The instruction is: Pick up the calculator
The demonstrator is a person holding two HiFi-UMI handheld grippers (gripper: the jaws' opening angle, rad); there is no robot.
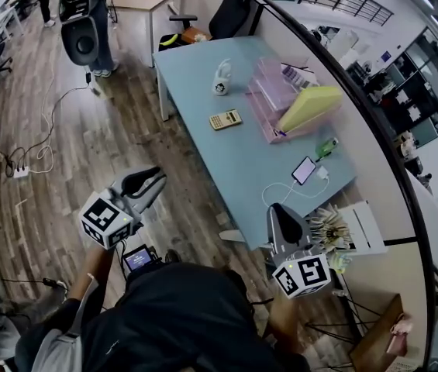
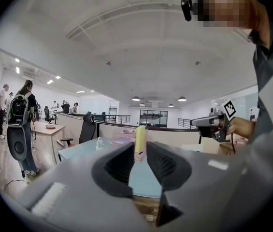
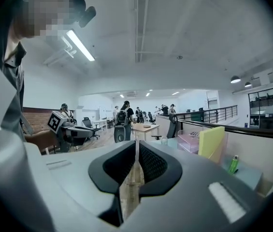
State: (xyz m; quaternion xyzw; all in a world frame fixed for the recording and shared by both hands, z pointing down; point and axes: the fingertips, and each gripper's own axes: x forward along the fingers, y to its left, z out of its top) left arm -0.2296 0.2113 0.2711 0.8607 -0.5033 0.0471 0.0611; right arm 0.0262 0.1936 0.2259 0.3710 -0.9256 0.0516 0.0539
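Surface (image 1: pixel 195 72): pale blue, standing on wood floor (image 1: pixel 87 146).
Calculator (image 1: pixel 225 119): lying mid-surface, 9 o'clock of pink tray (image 1: pixel 269 99).
Left gripper (image 1: pixel 155 179): fingers gaping slightly, holding nothing.
Right gripper (image 1: pixel 281 212): fingers pressing together, holding nothing.

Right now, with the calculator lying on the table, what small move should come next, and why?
Probably carry the left claw forward over the table's edge toward the calculator. It lies untouched mid-table; this claw hangs over the floor, points roughly at it, jaws slightly apart and empty, while the right claw looks shut.
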